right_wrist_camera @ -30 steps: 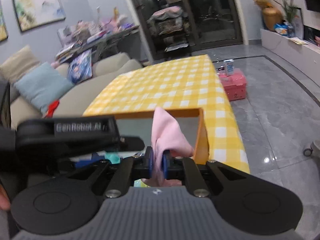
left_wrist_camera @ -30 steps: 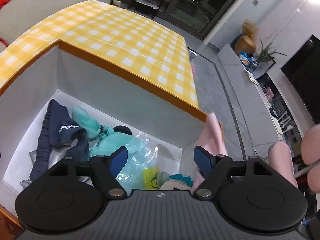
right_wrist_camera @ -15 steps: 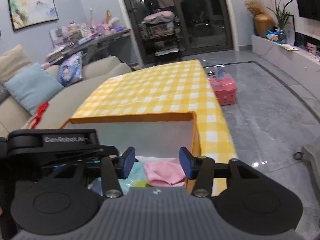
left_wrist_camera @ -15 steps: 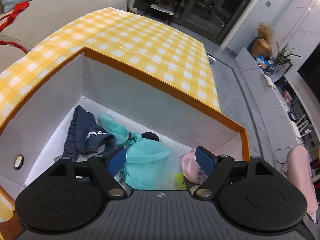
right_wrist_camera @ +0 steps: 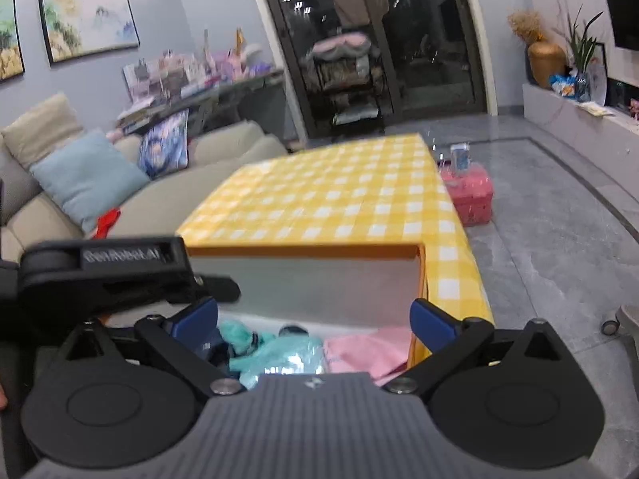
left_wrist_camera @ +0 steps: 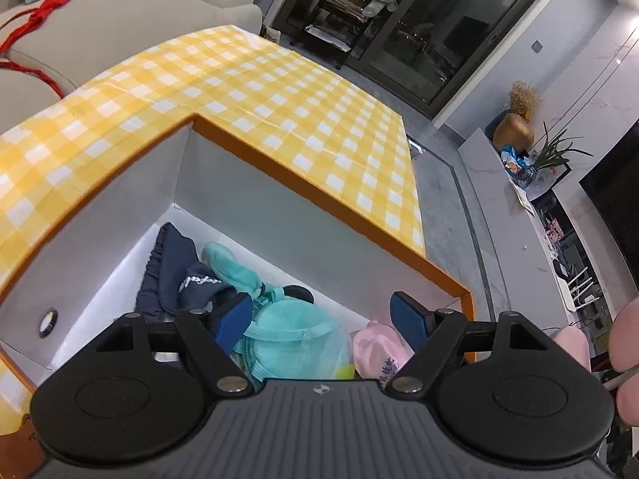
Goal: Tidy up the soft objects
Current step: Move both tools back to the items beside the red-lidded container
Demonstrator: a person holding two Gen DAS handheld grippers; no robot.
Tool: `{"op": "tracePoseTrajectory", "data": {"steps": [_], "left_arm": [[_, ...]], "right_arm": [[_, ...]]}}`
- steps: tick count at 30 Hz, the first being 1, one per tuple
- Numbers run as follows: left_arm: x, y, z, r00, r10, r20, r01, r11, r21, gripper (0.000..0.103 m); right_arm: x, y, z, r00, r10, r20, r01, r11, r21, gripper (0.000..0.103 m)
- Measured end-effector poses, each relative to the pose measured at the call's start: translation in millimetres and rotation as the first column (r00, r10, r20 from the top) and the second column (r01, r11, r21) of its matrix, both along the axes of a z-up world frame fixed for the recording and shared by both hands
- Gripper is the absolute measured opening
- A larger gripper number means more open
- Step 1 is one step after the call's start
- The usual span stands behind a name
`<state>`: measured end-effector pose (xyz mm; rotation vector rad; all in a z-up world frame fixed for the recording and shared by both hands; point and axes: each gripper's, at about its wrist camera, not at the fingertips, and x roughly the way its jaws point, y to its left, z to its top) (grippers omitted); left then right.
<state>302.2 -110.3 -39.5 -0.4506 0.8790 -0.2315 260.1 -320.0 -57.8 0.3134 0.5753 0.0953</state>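
Note:
An orange-rimmed white box [left_wrist_camera: 303,183] stands on the yellow checked table [left_wrist_camera: 279,92]. In it lie a navy garment [left_wrist_camera: 175,275], a teal soft toy [left_wrist_camera: 235,271], a teal mesh bag [left_wrist_camera: 295,339] and a pink cloth [left_wrist_camera: 375,351]. My left gripper [left_wrist_camera: 325,321] is open and empty above the box. My right gripper [right_wrist_camera: 315,323] is open and empty over the box [right_wrist_camera: 319,275], with the pink cloth [right_wrist_camera: 367,349] and teal things [right_wrist_camera: 279,353] below it. The left gripper's body [right_wrist_camera: 108,271] shows at the left of the right wrist view.
A beige sofa [right_wrist_camera: 80,199] with cushions runs along the table's left side. A pink storage bin [right_wrist_camera: 469,195] sits on the grey floor past the table. A pink stool [left_wrist_camera: 575,343] stands to the right. A cabinet with a gold vase [right_wrist_camera: 545,64] lines the right wall.
My right gripper opened and let the pink cloth drop into the box, then lifted back with its jaws wider. My left gripper pulled up and back, staying open.

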Motion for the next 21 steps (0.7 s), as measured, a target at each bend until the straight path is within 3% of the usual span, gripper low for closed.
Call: {"op": "tracePoseTrajectory", "data": {"steps": [11, 17, 21], "left_arm": [[-10.7, 5.1, 10.3, 0.999, 0.026, -0.019, -0.025, 1.0, 0.012, 0.093], [-30.7, 13.9, 34.5, 0.998, 0.04, 0.053, -0.041, 0.999, 0.017, 0.093], [-49.8, 21.2, 57.5, 0.992, -0.005, 0.127, -0.004, 0.997, 0.078, 0.093]], "right_arm": [[4.3, 12.9, 7.4, 0.998, -0.007, -0.067, 0.004, 0.999, -0.046, 0.101], [-12.9, 31.9, 38.1, 0.999, 0.022, -0.029, -0.026, 0.989, -0.148, 0.101], [-32.7, 43.5, 53.7, 0.999, 0.038, -0.011, -0.039, 0.975, -0.219, 0.101]]}}
